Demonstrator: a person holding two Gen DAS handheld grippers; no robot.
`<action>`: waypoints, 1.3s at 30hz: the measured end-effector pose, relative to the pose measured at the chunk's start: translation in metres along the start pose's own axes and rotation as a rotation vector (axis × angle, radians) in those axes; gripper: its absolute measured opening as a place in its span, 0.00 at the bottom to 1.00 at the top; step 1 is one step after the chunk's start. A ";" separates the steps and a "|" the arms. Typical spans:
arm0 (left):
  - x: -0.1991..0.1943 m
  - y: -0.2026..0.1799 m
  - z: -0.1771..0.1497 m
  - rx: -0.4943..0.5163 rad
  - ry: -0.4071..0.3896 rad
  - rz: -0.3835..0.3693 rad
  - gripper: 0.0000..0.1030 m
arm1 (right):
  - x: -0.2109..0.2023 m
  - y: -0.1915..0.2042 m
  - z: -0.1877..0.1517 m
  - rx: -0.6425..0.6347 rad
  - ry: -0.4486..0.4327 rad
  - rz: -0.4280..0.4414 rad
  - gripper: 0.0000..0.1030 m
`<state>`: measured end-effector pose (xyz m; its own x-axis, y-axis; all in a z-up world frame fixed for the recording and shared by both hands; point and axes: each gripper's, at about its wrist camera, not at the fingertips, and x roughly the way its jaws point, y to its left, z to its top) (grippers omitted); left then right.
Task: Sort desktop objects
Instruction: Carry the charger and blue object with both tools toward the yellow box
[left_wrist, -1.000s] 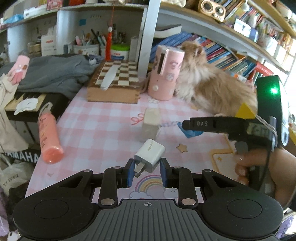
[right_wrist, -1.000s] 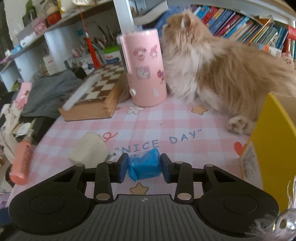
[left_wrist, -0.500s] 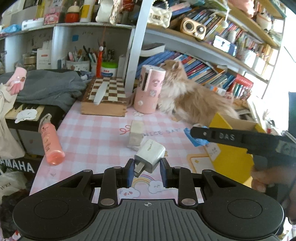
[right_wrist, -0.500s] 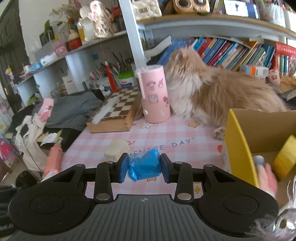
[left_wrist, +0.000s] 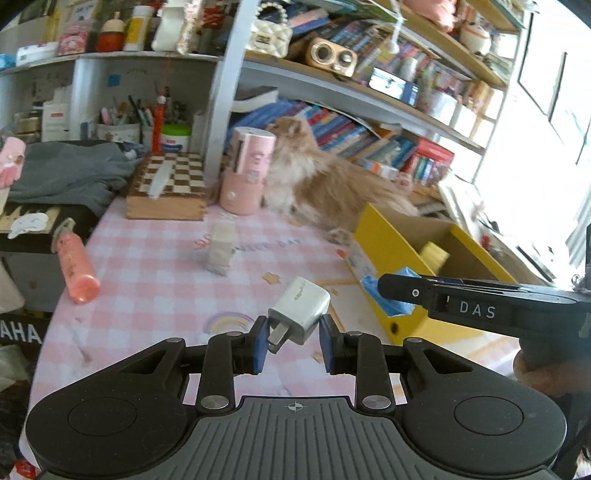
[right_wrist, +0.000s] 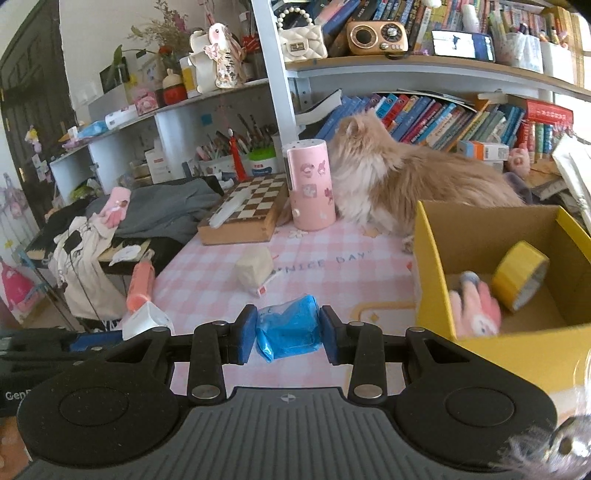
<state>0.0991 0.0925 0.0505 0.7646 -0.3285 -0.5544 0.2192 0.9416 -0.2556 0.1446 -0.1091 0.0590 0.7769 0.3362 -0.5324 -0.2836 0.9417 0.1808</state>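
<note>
My left gripper (left_wrist: 293, 341) is shut on a white plug charger (left_wrist: 300, 310), held above the pink checked desk mat (left_wrist: 147, 273). My right gripper (right_wrist: 288, 334) is shut on a crumpled blue packet (right_wrist: 288, 330), also lifted, just left of the yellow cardboard box (right_wrist: 432, 280). In the left wrist view the right gripper (left_wrist: 384, 288) and the blue packet (left_wrist: 388, 304) hang at the box's (left_wrist: 384, 236) near corner. The box holds a yellow tape roll (right_wrist: 519, 275) and a pink glove (right_wrist: 476, 306). A cream block (right_wrist: 255, 271) and an orange tube (right_wrist: 140, 282) lie on the mat.
A fluffy cat (right_wrist: 406, 184) lies at the back of the desk beside a pink cylinder (right_wrist: 310, 188). A wooden chess box (right_wrist: 247, 210) sits left of it. Grey clothes (right_wrist: 166, 210) are piled on the left. Shelves of books rise behind.
Both grippers rose and pulled back from the desk with their objects. The yellow box and its contents came into view on the right.
</note>
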 end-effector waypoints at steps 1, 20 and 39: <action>-0.001 -0.003 -0.002 0.008 0.006 -0.010 0.27 | -0.006 0.000 -0.004 0.000 0.000 -0.006 0.33; 0.007 -0.062 -0.022 0.195 0.119 -0.222 0.27 | -0.069 -0.021 -0.065 0.143 0.041 -0.164 0.32; 0.029 -0.137 -0.020 0.313 0.141 -0.369 0.27 | -0.111 -0.075 -0.086 0.246 0.037 -0.291 0.32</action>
<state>0.0794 -0.0474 0.0531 0.5171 -0.6302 -0.5792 0.6474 0.7306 -0.2169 0.0311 -0.2184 0.0336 0.7832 0.0580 -0.6191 0.0926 0.9737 0.2084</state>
